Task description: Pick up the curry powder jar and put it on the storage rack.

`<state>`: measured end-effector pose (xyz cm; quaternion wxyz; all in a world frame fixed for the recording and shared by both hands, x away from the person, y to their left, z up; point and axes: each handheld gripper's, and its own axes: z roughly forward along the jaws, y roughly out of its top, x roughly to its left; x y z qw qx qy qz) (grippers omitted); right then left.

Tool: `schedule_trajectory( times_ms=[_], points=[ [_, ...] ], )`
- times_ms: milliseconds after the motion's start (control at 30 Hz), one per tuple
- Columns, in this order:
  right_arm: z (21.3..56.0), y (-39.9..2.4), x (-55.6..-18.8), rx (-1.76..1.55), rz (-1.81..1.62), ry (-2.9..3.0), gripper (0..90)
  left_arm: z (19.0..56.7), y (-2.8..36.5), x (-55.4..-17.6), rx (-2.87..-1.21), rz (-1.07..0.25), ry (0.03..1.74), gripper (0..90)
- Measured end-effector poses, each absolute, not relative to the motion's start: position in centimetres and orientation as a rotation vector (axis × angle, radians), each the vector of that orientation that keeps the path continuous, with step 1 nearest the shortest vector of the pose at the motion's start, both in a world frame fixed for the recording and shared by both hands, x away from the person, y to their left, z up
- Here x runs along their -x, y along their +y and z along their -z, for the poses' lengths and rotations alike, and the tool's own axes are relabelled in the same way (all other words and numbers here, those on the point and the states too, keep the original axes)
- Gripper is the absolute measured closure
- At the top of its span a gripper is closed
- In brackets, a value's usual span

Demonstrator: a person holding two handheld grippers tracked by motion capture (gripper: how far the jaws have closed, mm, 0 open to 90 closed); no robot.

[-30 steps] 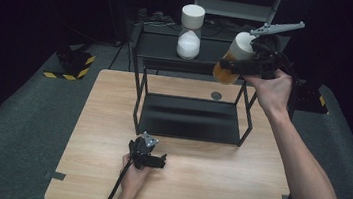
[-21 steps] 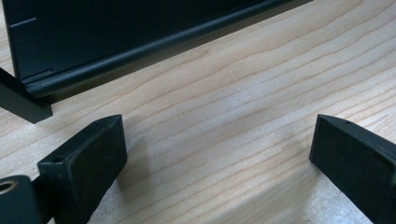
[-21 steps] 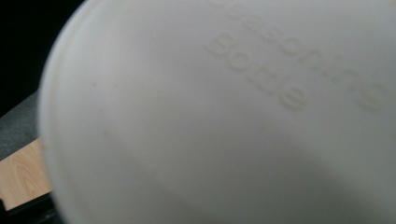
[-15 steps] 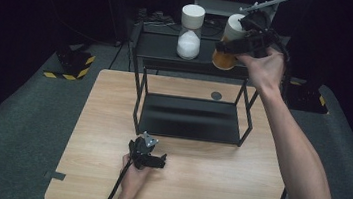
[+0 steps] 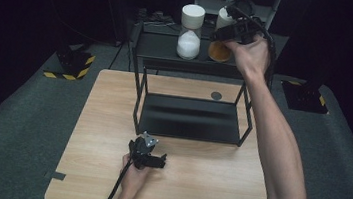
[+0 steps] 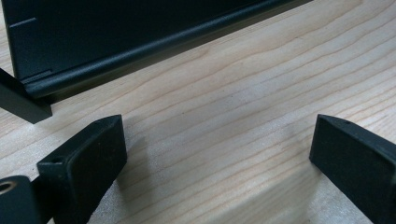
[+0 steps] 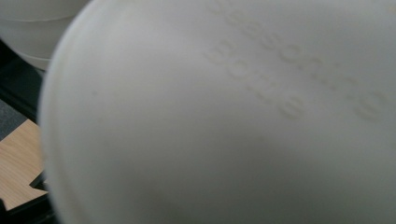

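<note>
A jar with orange contents (image 5: 218, 51) and a white lid is at the right of the black rack's top shelf (image 5: 159, 57), close beside a white-filled jar (image 5: 190, 30). My right gripper (image 5: 229, 29) is shut on the orange jar's upper part, with the hand behind it. Whether the jar's base touches the shelf I cannot tell. In the right gripper view its white lid (image 7: 224, 116) is very near, with faint raised lettering. My left gripper (image 5: 153, 159) lies on the wooden table in front of the rack, open; its black fingers (image 6: 84, 163) stand wide apart over bare wood.
The rack's dark lower shelf (image 5: 190, 118) sits on the wooden table (image 5: 205, 183), its front edge just ahead of the left gripper (image 6: 219, 144). A small grey disc (image 5: 216, 95) lies on the table behind the rack. Dark floor surrounds the table.
My right gripper has carried the orange jar leftward and away from the person, from beyond the rack's right end to beside the white jar. The left gripper has stayed put.
</note>
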<state>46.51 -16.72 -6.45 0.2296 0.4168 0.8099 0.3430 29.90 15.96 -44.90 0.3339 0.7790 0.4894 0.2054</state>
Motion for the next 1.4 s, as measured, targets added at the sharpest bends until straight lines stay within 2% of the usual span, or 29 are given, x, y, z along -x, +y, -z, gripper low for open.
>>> schedule_trajectory(
  times_ms=[500, 1100, 1267, 1400],
  points=[
    [6.9, -15.7, -48.2, -1.207, -0.909, 2.239, 31.4, 44.9, 16.0, -29.9, -2.034, -0.536, 1.277, 3.8],
    [7.6, -17.1, -48.5, -1.214, -0.98, 2.234, 30.5, 44.9, 16.0, -29.9, -2.034, -0.536, 1.277, 3.8],
    [7.6, -18.3, -48.6, -1.224, -1.066, 2.239, 18.9, 44.9, 16.0, -29.9, -2.035, -0.537, 1.276, 3.8],
    [7.7, -17.2, -47.4, -1.198, -1.003, 2.187, 7.5, 44.9, 16.0, -29.9, -2.034, -0.537, 1.277, 3.8]
  ],
)
